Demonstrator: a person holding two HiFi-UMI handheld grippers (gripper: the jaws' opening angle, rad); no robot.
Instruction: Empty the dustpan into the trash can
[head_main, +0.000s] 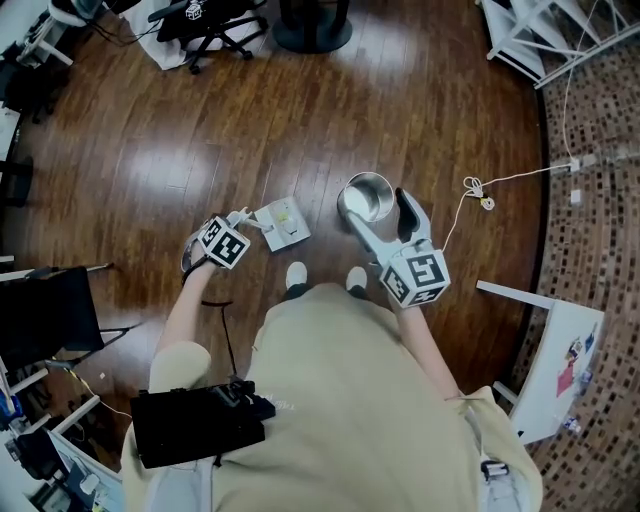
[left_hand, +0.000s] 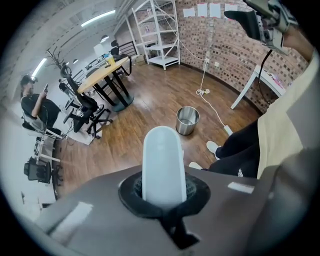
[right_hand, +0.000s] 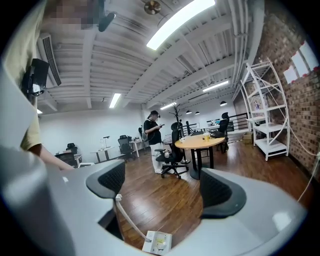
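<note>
My left gripper (head_main: 243, 224) is shut on the white handle (left_hand: 162, 165) of a small white dustpan (head_main: 283, 224). The pan shows yellowish bits inside and sits just left of my shoes. A thin white handle runs up from the dustpan (right_hand: 159, 243) in the right gripper view. The round silver trash can (head_main: 368, 197) stands on the wood floor to the pan's right, a short way from it. It also appears beyond the handle, as a small trash can (left_hand: 187, 120). My right gripper (head_main: 380, 212) hovers by the can, open, with nothing between its pads (right_hand: 107, 182).
A white cable (head_main: 500, 180) trails across the floor right of the can. A white table (head_main: 550, 350) stands at the right and a black chair (head_main: 50, 310) at the left. Farther off are office chairs (head_main: 210, 30), a round table (right_hand: 200, 142), white shelving (right_hand: 267, 120) and a standing person (right_hand: 152, 132).
</note>
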